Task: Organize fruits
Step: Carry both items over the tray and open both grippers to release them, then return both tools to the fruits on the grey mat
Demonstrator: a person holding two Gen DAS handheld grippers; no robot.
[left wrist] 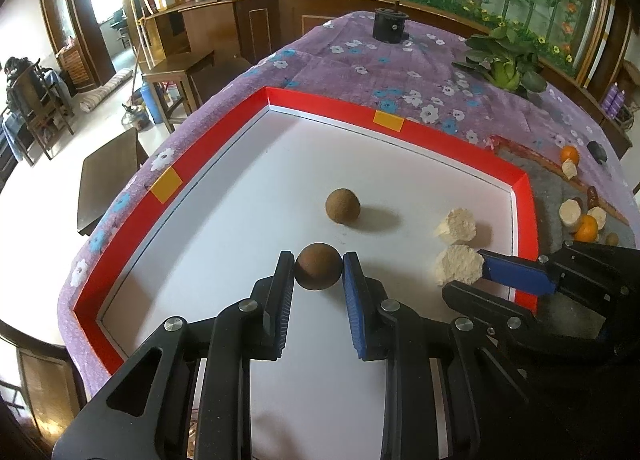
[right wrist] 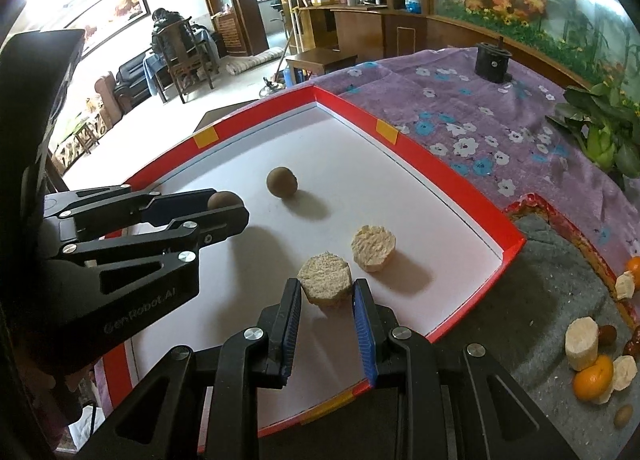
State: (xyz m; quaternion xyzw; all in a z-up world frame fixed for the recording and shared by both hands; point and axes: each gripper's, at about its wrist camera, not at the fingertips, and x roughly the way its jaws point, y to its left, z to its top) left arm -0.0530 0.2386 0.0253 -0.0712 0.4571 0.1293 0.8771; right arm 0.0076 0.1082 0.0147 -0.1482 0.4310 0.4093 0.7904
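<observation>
A red-rimmed tray [left wrist: 440,136] [right wrist: 440,180] with a white floor lies on the purple cloth. My left gripper [left wrist: 319,266] [right wrist: 228,206] is shut on a round brown fruit [left wrist: 319,272] [right wrist: 222,200], low over the tray floor. My right gripper [right wrist: 326,288] [left wrist: 472,276] is shut on a pale cut fruit chunk [right wrist: 325,278] [left wrist: 458,266] near the tray's right wall. A second brown fruit [left wrist: 343,206] [right wrist: 282,182] and a second pale chunk [left wrist: 456,224] [right wrist: 373,248] rest loose on the tray floor beyond the grippers.
Right of the tray, a grey mat [right wrist: 560,280] carries oranges [right wrist: 592,376] [left wrist: 586,228], more pale chunks and small brown fruits. A black cylinder [left wrist: 390,24] and a leafy green plant [left wrist: 506,68] stand at the cloth's far side. The table edge drops off on the left.
</observation>
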